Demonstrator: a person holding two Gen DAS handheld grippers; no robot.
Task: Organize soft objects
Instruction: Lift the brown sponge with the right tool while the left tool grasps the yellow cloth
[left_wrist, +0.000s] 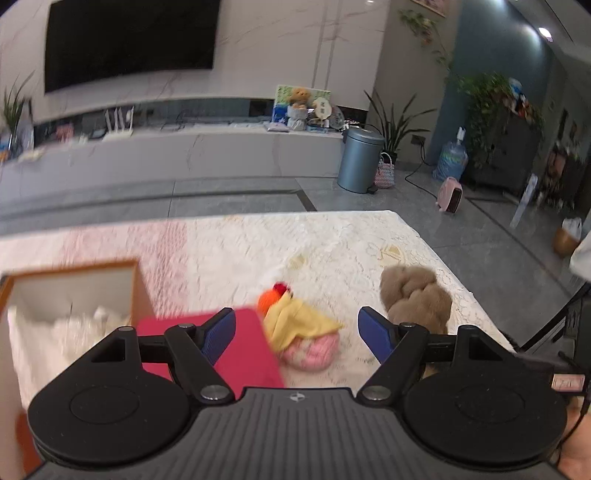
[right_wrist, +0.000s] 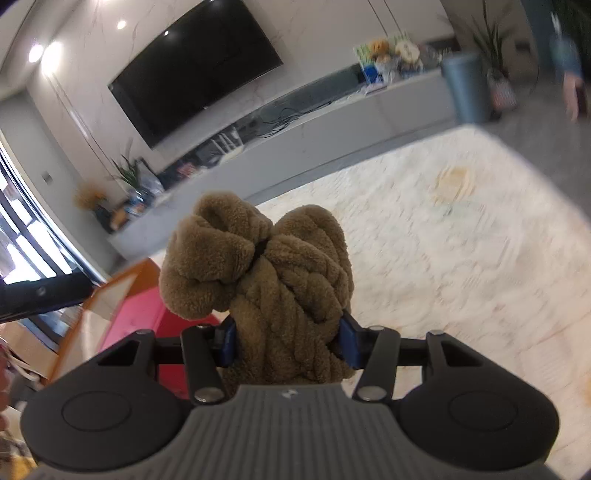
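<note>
Your right tongs clamp the brown plush, your left tongs gape empty, something white sits in the box, and the yellow-pink toy waits on the surface.

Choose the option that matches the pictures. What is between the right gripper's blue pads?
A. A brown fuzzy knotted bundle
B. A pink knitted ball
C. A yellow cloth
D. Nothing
A: in the right wrist view, the right gripper has its blue pads pressed into both sides of the brown fuzzy knotted bundle.
</note>
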